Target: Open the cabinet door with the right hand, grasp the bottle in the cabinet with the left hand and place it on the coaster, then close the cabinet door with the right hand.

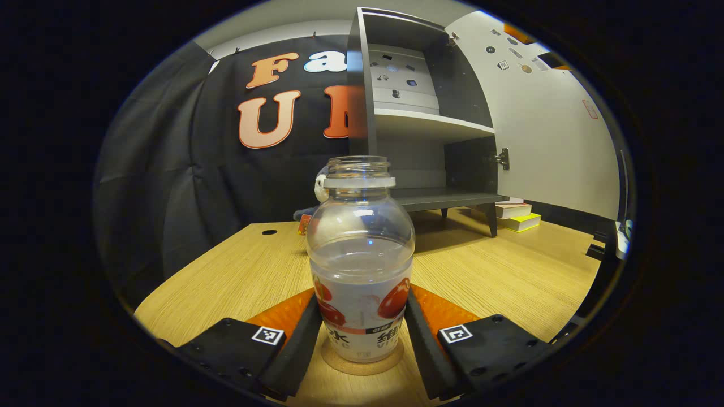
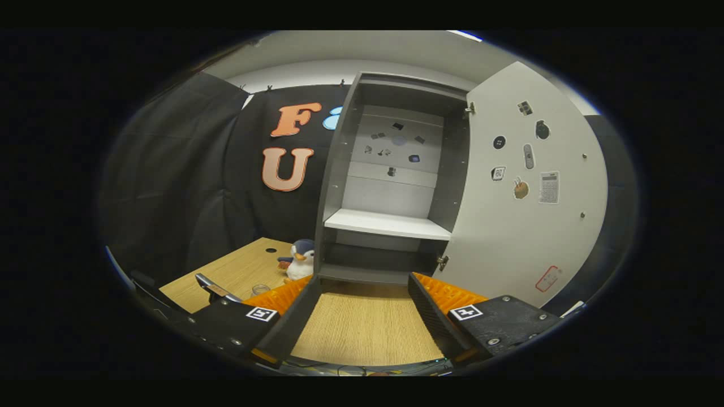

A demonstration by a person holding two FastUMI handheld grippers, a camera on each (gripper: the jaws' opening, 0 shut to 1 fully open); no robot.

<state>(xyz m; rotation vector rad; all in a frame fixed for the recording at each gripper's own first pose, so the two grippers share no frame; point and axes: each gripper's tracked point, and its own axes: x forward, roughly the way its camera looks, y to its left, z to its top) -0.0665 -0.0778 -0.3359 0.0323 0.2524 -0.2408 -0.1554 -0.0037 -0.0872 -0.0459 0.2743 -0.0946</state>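
Left gripper [image 1: 362, 333]: left gripper view, fingers pressed against both sides of the bottle [image 1: 361, 254].
Bottle: upright on the coaster [image 1: 362, 364], on the table [image 1: 509, 277].
Cabinet [image 1: 424, 113]: door [image 1: 548, 124] swung wide.
Right gripper [image 2: 365, 316]: right gripper view, fingers spread wide, holding nothing, facing the open cabinet.
Toy penguin [image 2: 300, 260]: beside the cabinet.

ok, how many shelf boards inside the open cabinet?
1. A single white shelf board spans the cabinet at about mid-height, above the dark bottom panel. Nothing in the interior looks hidden.
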